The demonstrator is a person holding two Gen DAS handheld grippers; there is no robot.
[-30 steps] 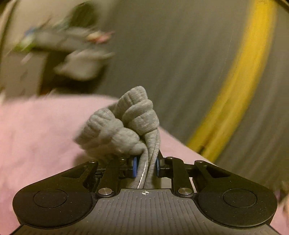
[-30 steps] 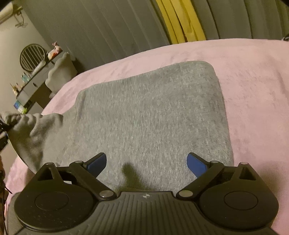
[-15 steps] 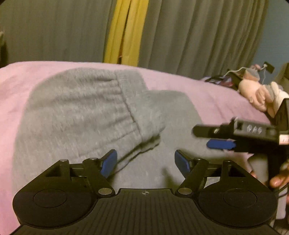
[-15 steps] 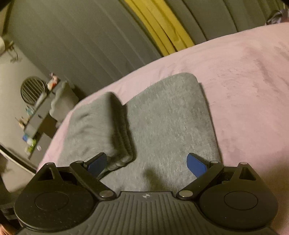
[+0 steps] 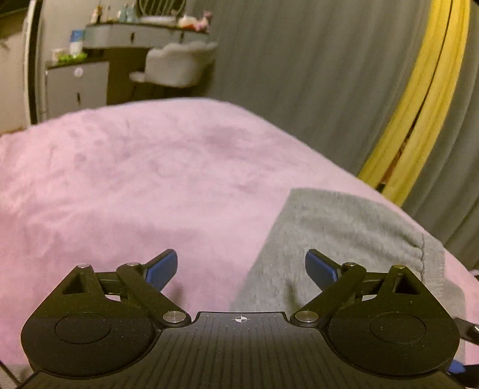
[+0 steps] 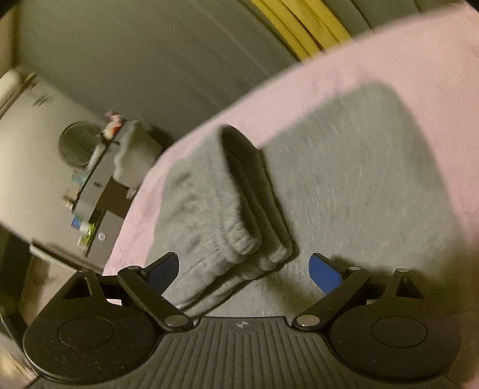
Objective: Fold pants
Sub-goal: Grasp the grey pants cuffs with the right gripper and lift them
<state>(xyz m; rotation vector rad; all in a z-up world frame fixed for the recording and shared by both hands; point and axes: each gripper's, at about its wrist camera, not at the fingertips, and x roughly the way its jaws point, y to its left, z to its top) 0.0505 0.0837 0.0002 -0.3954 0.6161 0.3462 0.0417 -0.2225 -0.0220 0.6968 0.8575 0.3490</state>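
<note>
Grey sweatpants (image 6: 344, 185) lie folded on a pink blanket (image 5: 134, 179). In the right wrist view the ribbed end (image 6: 239, 239) lies doubled back over the flat part. My right gripper (image 6: 244, 266) is open and empty just above that ribbed end. In the left wrist view a corner of the pants (image 5: 335, 233) with a seam shows at lower right. My left gripper (image 5: 241, 266) is open and empty, over the pants' left edge where it meets the blanket.
Grey curtains (image 5: 299, 74) with a yellow strip (image 5: 419, 113) hang behind the bed. A dresser with small items (image 5: 119, 27) and a pale chair (image 5: 176, 65) stand beyond the bed's far left edge; they also show in the right wrist view (image 6: 98, 185).
My left gripper has let go of the bunched ribbed end, opened, and swung left toward the blanket. The ribbed end now lies folded over the pants. My right gripper has moved closer above it.
</note>
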